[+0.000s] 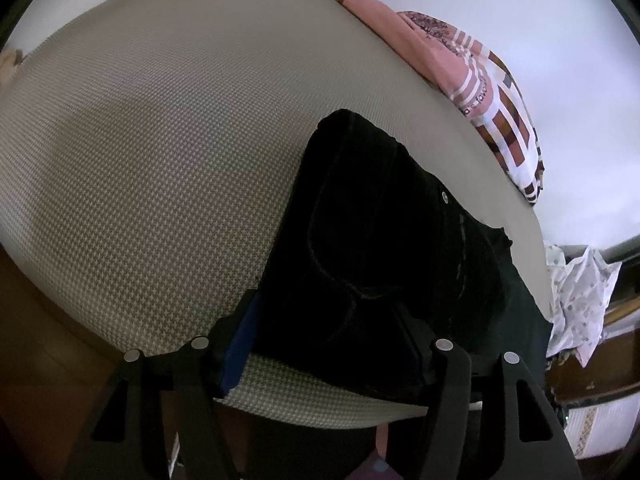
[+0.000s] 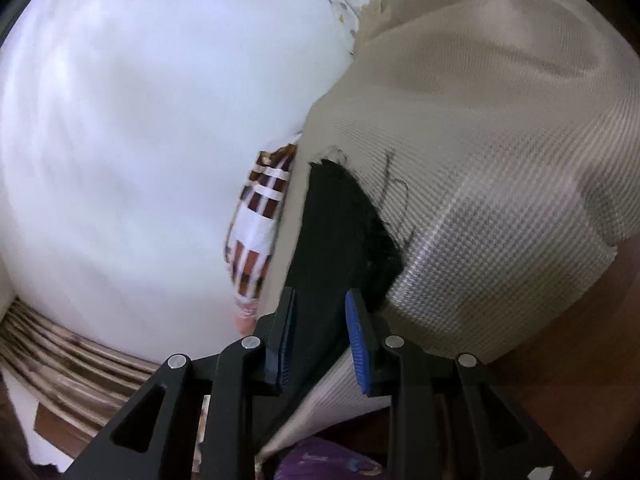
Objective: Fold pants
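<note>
Black pants (image 1: 380, 240) lying bunched on woven beige mattress (image 1: 160, 140), mid-fold by the look of it. Left gripper (image 1: 328, 344): jaws half apart, straddling the near edge of the cloth, pads not visibly pressing. Right gripper (image 2: 320, 332): jaws narrowly apart, dark cloth between them, grip uncertain. Next likely needing firm closure, then a lift across.
</note>
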A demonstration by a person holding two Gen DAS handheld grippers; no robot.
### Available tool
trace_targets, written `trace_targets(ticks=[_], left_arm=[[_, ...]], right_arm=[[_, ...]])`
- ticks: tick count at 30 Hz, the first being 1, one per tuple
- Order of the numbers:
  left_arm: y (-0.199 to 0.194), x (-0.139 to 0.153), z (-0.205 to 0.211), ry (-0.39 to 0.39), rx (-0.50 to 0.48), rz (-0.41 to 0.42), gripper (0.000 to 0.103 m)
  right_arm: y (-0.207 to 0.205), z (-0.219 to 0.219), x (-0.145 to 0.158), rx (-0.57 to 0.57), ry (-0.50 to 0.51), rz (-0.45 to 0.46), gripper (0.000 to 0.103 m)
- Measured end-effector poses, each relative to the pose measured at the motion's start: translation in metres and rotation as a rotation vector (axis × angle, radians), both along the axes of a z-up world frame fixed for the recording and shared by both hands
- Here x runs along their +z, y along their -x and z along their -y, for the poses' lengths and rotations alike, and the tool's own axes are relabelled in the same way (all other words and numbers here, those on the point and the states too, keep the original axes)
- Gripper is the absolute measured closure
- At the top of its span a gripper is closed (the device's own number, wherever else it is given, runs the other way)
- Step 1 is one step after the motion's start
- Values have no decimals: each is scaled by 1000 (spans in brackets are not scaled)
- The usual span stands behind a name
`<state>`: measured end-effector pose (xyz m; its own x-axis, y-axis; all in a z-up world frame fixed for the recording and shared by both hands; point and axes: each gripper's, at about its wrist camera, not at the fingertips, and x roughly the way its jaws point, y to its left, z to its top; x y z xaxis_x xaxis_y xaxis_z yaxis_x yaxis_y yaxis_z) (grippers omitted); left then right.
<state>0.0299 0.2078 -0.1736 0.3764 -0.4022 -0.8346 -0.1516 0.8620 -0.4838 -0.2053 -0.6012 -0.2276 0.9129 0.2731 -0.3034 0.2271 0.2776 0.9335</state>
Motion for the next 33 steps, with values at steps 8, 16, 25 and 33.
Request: trace_targets(ticks=[8, 16, 25, 33], left_arm=[[3, -1, -2, 20, 19, 21, 39], [2, -1, -2, 25, 18, 17, 38], [7, -2, -6, 48, 19, 41, 37], [9, -2, -10, 91, 28, 58, 36]], right_arm=[[-13, 11, -6, -10, 7, -53, 77], [-22, 9, 2, -7, 114, -143, 96], [-12, 2, 7, -57, 203, -223, 102], [-11, 7, 18, -144, 185, -320, 95]])
